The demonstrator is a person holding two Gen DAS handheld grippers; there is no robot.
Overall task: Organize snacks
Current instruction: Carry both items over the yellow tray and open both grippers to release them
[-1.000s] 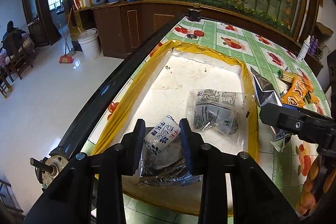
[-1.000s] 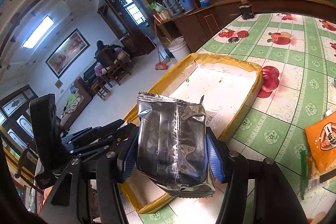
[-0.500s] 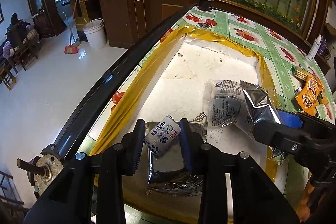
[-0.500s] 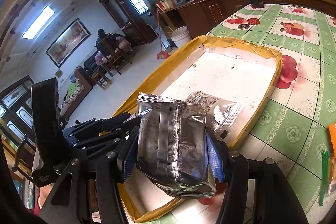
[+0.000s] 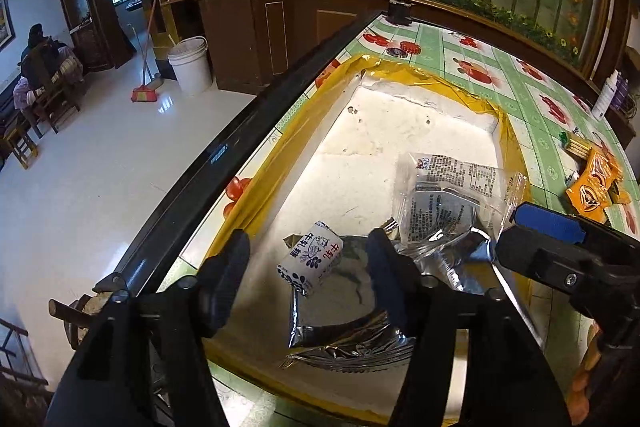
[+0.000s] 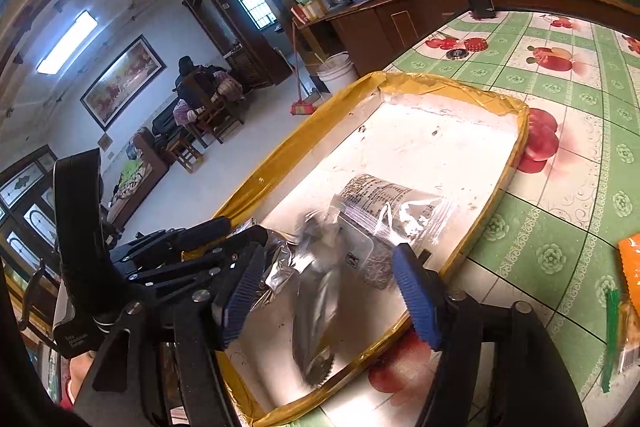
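Snacks lie in the yellow-rimmed tray (image 5: 288, 131): the small white candy packet (image 5: 310, 263) sits between the left gripper's (image 5: 308, 267) opening fingers, untouched; the silver pouch (image 6: 316, 299) drops free between the right gripper's (image 6: 328, 295) opening fingers.

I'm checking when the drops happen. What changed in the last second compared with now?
Both grippers are opening and have let go. The left gripper released the small white candy packet, which now lies on a silver pouch in the yellow-rimmed tray. The right gripper released its silver packet, now blurred over the tray. The clear printed bag stayed put.
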